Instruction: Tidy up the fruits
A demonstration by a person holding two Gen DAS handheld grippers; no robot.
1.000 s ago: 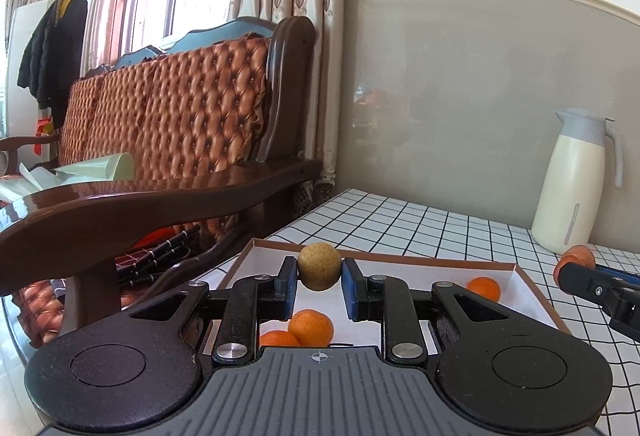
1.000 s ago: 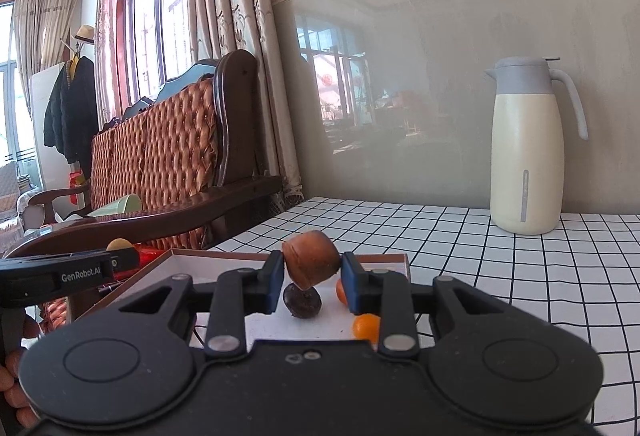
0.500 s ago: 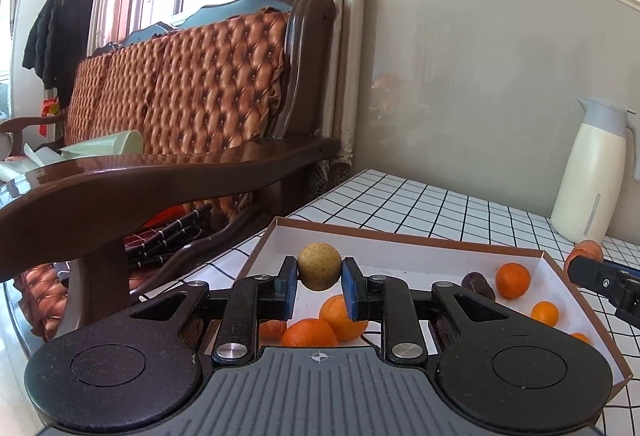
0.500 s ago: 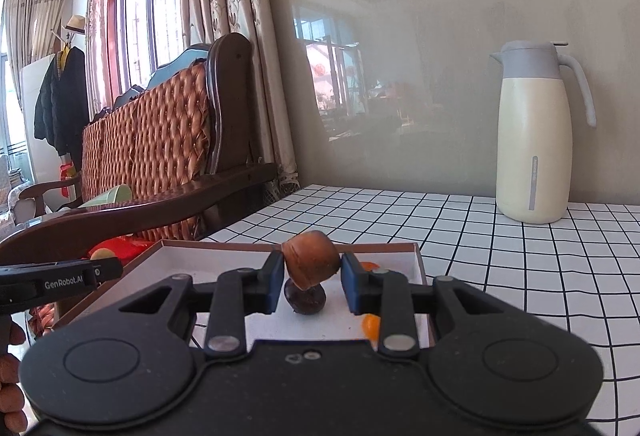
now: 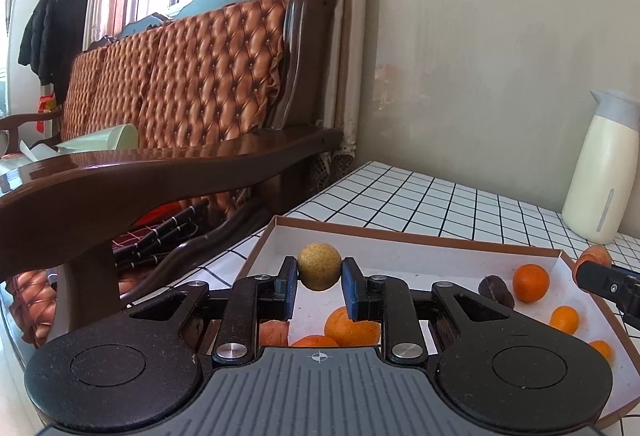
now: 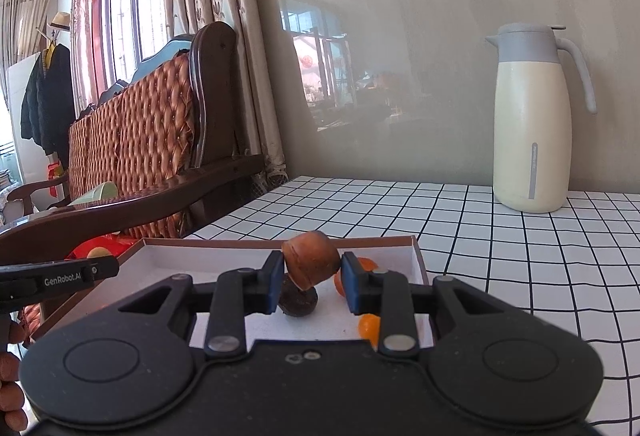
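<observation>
My left gripper (image 5: pixel 319 278) is shut on a small round tan fruit (image 5: pixel 319 266), held over the near left part of a shallow brown-rimmed white box (image 5: pixel 420 234). Oranges (image 5: pixel 531 282) and a dark wrinkled fruit (image 5: pixel 496 290) lie inside the box. In the right wrist view my right gripper (image 6: pixel 310 274) is shut on a reddish-brown fruit (image 6: pixel 311 264) above the same box (image 6: pixel 414 254), just over a dark fruit (image 6: pixel 298 302) and beside small oranges (image 6: pixel 368 328). The right gripper's tip with its fruit (image 5: pixel 592 260) shows at the box's right edge.
The box sits on a white table with a black grid (image 6: pixel 500 244). A cream and grey thermos jug (image 6: pixel 530 124) stands at the back right by the wall. A wooden sofa armrest (image 5: pixel 160 180) with tufted brown cushions borders the table's left edge.
Both grippers have moved forward and a little down over the box, each still holding its fruit. More of the box's inside and its fruits now shows in the left wrist view.
</observation>
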